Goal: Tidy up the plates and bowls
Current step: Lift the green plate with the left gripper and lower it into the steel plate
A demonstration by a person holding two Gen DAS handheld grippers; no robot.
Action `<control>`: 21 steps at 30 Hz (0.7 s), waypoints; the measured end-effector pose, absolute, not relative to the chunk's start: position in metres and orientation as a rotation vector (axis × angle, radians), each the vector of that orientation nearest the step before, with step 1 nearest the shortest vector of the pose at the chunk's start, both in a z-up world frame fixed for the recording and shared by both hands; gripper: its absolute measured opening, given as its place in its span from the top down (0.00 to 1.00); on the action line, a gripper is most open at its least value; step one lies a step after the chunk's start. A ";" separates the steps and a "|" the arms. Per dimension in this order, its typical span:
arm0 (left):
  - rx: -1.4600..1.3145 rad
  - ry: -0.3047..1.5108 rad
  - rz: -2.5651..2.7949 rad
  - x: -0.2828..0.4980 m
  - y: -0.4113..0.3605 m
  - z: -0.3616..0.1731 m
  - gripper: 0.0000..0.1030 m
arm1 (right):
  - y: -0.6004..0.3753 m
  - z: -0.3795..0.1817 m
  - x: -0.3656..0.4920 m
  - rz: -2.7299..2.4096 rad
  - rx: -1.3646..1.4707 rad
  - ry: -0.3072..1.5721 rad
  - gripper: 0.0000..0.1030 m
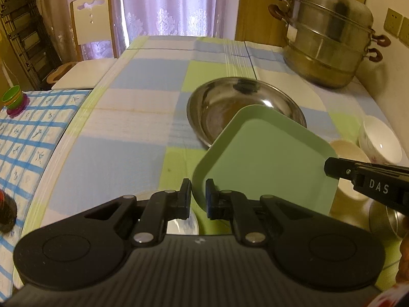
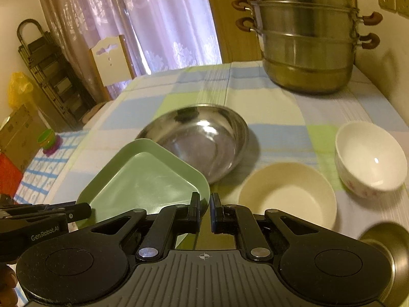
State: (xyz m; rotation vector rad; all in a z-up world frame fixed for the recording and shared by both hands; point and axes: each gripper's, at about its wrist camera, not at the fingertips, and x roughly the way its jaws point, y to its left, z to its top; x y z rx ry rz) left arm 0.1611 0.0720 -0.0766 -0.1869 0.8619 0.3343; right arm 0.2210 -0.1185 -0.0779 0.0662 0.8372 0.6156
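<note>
I have both grippers pinching the green square plate (image 1: 265, 158): my left gripper (image 1: 198, 199) on its near corner, my right gripper (image 2: 203, 213) on its edge, raised just before the steel basin (image 2: 202, 138).

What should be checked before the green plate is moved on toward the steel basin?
1. Left gripper shut on the green plate rim: ok.
2. Right gripper shut on the plate's opposite edge: ok.
3. Plate off the tablecloth: ok, it is lifted and tilted.
4. Steel basin free of other dishes: ok.
5. Cream bowl and white bowl apart from the plate: ok.
6. Grip firmness on both edges: cannot tell.
</note>
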 end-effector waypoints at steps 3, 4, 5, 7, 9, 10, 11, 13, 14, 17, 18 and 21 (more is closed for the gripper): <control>-0.184 0.854 0.326 0.173 0.079 -0.075 0.90 | -0.112 -0.075 0.232 0.606 0.068 0.831 0.92; -0.180 0.851 0.323 0.177 0.081 -0.075 0.90 | -0.109 -0.074 0.237 0.602 0.067 0.830 0.92; -0.177 0.849 0.318 0.182 0.083 -0.074 0.90 | -0.107 -0.074 0.241 0.597 0.066 0.829 0.92; -0.173 0.846 0.309 0.192 0.088 -0.074 0.90 | -0.103 -0.074 0.249 0.587 0.068 0.830 0.92; -0.167 0.844 0.301 0.202 0.092 -0.075 0.90 | -0.099 -0.074 0.257 0.578 0.069 0.829 0.92; -0.164 0.844 0.296 0.207 0.094 -0.075 0.90 | -0.096 -0.074 0.262 0.572 0.067 0.829 0.92; -0.162 0.846 0.291 0.211 0.096 -0.075 0.90 | -0.094 -0.074 0.266 0.567 0.066 0.829 0.92; -0.159 0.849 0.282 0.221 0.100 -0.076 0.90 | -0.090 -0.076 0.273 0.556 0.066 0.833 0.92; -0.158 0.850 0.278 0.225 0.102 -0.077 0.90 | -0.088 -0.076 0.277 0.552 0.068 0.834 0.92; -0.155 0.854 0.265 0.235 0.109 -0.079 0.90 | -0.083 -0.078 0.284 0.539 0.070 0.839 0.92; -0.154 0.855 0.262 0.239 0.111 -0.080 0.90 | -0.081 -0.079 0.287 0.533 0.071 0.841 0.92; -0.147 0.859 0.257 0.249 0.117 -0.082 0.90 | -0.077 -0.083 0.294 0.520 0.072 0.853 0.92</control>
